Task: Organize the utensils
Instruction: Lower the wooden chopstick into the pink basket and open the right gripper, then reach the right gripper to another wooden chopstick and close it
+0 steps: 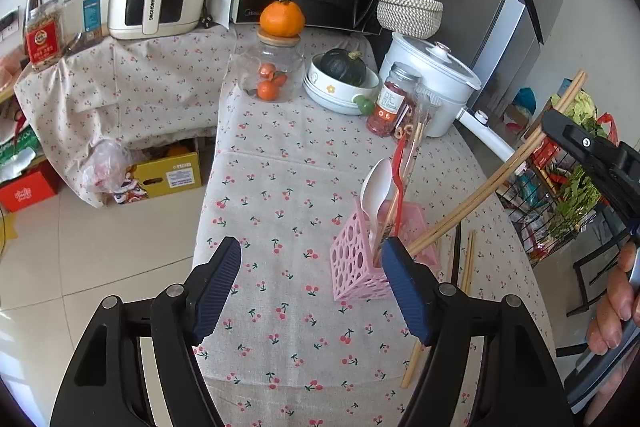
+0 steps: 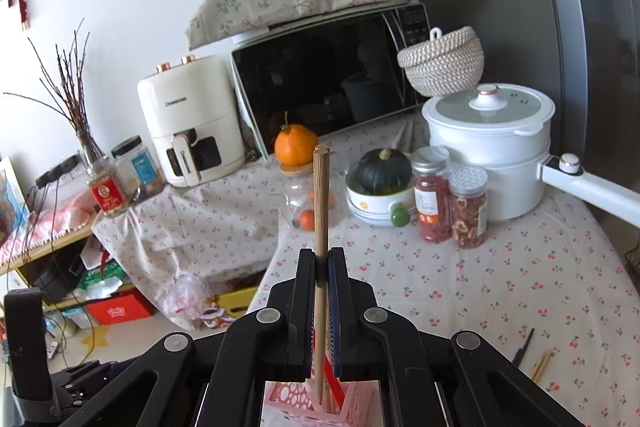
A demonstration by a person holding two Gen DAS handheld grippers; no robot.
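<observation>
A pink perforated utensil holder (image 1: 356, 263) stands on the cherry-print tablecloth, with a white spoon (image 1: 376, 187) and a red utensil (image 1: 400, 163) upright in it. My left gripper (image 1: 308, 259) is open just in front of it with nothing between its fingers; its right finger overlaps the holder's near corner. My right gripper (image 1: 554, 125) comes in from the right, shut on a pair of wooden chopsticks (image 1: 480, 195) whose lower ends reach the holder. In the right wrist view the right gripper (image 2: 322, 263) clamps the chopsticks (image 2: 320, 203), which run down into the pink holder (image 2: 288, 399) below.
Loose wooden chopsticks (image 1: 466, 259) and a dark one (image 1: 456, 255) lie right of the holder; another (image 1: 412, 363) lies near the front edge. Jars (image 2: 468, 207), a bowl with a squash (image 2: 380, 187), a white pot (image 2: 488, 147) and a microwave (image 2: 328, 83) stand behind. A wire rack (image 1: 560, 203) is at right.
</observation>
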